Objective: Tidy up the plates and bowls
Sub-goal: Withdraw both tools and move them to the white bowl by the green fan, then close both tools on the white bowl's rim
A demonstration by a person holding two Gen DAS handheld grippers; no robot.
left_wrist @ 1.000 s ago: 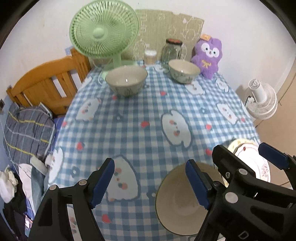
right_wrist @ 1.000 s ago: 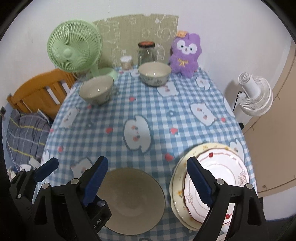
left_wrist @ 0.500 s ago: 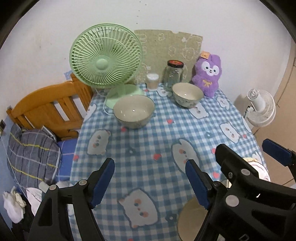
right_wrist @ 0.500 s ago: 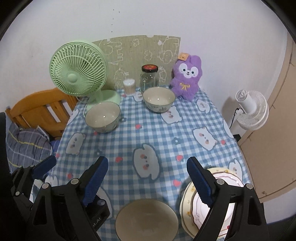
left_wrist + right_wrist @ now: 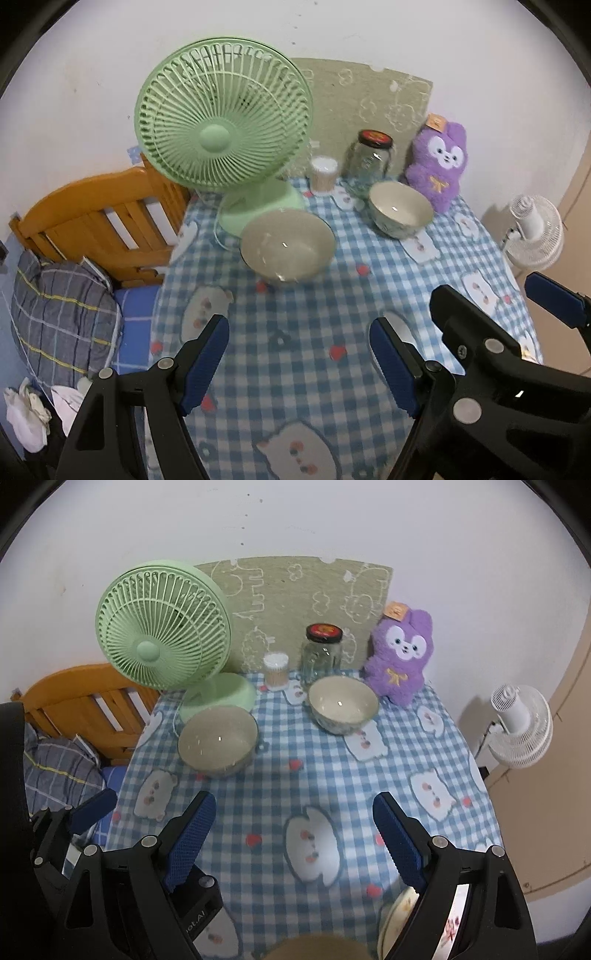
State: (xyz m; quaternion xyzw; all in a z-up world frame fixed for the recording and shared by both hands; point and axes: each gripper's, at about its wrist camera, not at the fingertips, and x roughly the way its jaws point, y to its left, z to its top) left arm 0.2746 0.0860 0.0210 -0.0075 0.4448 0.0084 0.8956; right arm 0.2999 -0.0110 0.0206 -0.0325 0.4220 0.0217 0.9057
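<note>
A: In the left wrist view, what is in the containers?

B: The wide grey-green bowl (image 5: pixel 287 249) near the table's (image 5: pixel 295 369) far left corner looks empty, smooth and glazed, with a dark rim. The smaller cream bowl (image 5: pixel 400 214) with a patterned outside sits toward the far edge, also empty. Behind them at the far edge stand a clear glass jar (image 5: pixel 369 162) with a dark lid, apparently empty, and a small round tub (image 5: pixel 324 174) packed with what look like cotton swabs.

A: And the left gripper (image 5: pixel 299 363)?

B: Jaws spread wide, ribbed blue pads, nothing between them; only the blue-and-white checked cloth shows below.

A: Anything else there?

B: A green plastic fan (image 5: pixel 223 118) with a slatted grille at the far left corner, and a fuzzy purple plush toy (image 5: pixel 439 166) at the far right.

A: Now the right wrist view.

B: The same two bowls: the grey-green one (image 5: pixel 218 740) in front of the fan (image 5: pixel 162 626), the cream one (image 5: pixel 343 703) just before the jar (image 5: pixel 321 653). At the near edge, a tan bowl rim (image 5: pixel 317 947) peeks in, and stacked plates (image 5: pixel 402 912) with floral edges lie at the near right, partly hidden by a finger.

A: The right gripper (image 5: pixel 293 840)?

B: Wide open too, gripping nothing.
</note>
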